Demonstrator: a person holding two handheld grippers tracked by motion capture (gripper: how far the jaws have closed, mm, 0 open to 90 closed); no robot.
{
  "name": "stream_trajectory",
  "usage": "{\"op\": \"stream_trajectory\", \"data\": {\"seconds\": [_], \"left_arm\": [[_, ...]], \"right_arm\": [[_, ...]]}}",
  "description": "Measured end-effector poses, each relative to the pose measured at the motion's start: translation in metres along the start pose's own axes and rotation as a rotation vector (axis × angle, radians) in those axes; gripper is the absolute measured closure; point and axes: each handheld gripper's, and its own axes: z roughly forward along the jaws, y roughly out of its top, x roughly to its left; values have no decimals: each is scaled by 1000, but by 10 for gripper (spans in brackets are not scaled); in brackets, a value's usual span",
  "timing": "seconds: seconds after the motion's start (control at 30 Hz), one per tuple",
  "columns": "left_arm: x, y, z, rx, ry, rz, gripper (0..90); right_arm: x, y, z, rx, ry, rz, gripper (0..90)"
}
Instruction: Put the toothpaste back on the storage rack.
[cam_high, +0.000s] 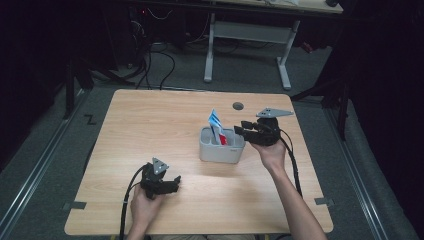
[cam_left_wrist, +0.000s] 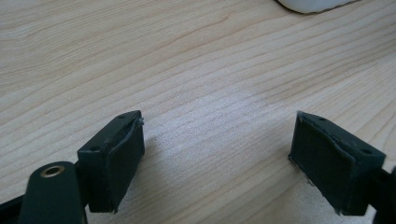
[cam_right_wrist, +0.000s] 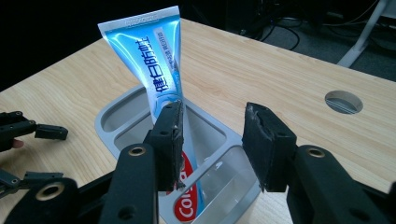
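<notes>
Now our toothpaste tube (cam_right_wrist: 161, 79) stands in the grey holder (cam_high: 220, 151) near the middle of the bench (cam_high: 150, 125). Our right claw (cam_right_wrist: 212, 140) is open just above it, letting go. Our left claw (cam_left_wrist: 217, 158) rests open near the front edge. That job looks done.

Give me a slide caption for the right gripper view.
Open right gripper hovers beside a toothpaste tube standing in a grey caddy.

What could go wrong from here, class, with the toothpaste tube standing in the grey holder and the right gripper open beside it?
The toothpaste tube leans tilted in the grey holder, so it might slip over or tip out. The open right gripper sits close over the rim and could knock the light holder. The left gripper rests apart, too far to steady it.
</notes>
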Motion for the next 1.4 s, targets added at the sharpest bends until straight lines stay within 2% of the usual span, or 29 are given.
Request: {"op": "stream_trajectory", "data": {"seconds": [0.23, 0.37, 1.23, 1.4], "left_arm": [[0, 0, 0, 0, 0, 0, 179], [0, 0, 0, 0, 0, 1, 179], [0, 0, 0, 0, 0, 0, 179], [0, 0, 0, 0, 0, 0, 179]], "right_arm": [[-5, -4, -10, -11, -6, 14, 584], [-7, -6, -17, -43, -13, 15, 594], [-23, -27, -45, -59, -29, 68, 594], [-26, -31, -54, -84, -30, 84, 593]]}}
